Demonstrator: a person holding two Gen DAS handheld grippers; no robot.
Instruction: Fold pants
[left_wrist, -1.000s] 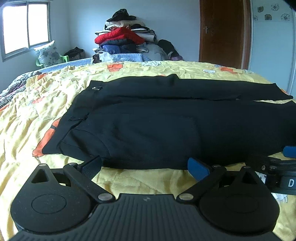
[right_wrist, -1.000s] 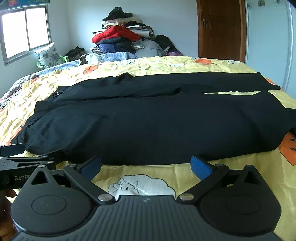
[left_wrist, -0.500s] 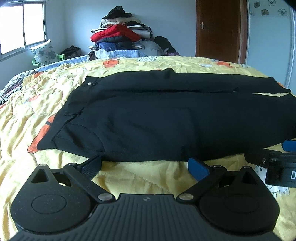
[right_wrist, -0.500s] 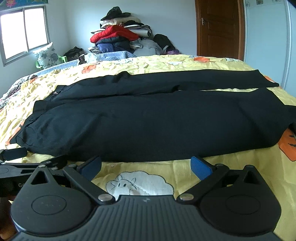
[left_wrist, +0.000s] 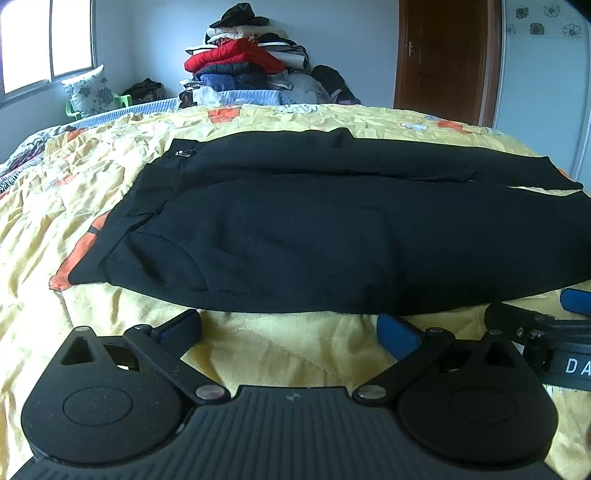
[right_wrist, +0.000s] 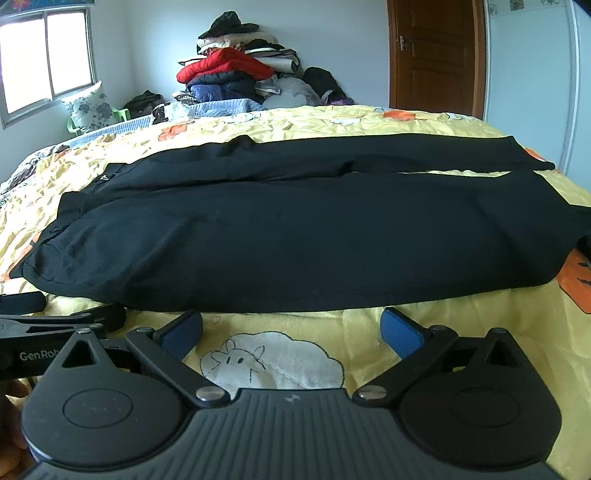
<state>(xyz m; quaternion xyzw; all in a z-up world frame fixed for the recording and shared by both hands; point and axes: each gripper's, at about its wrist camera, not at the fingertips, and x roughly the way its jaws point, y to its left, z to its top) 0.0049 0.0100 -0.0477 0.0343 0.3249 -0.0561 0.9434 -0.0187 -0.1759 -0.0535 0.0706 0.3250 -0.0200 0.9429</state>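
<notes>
The bed, under a yellow printed cover, fills the middle and lower part of both views. The pants, black, lie flat across the centre of each frame, waist toward the left, legs running off to the right, the far leg showing as a thinner strip behind the near one. The cloth looks soft, light and limp, likely to sag and slide when lifted, so the near edge at waist and leg seems the place to pinch, both layers together. The left gripper sits at the bottom of its view, jaws spread wide, holding nothing, just short of the near hem. The right gripper matches it: wide open, empty, beside the pants' edge.
</notes>
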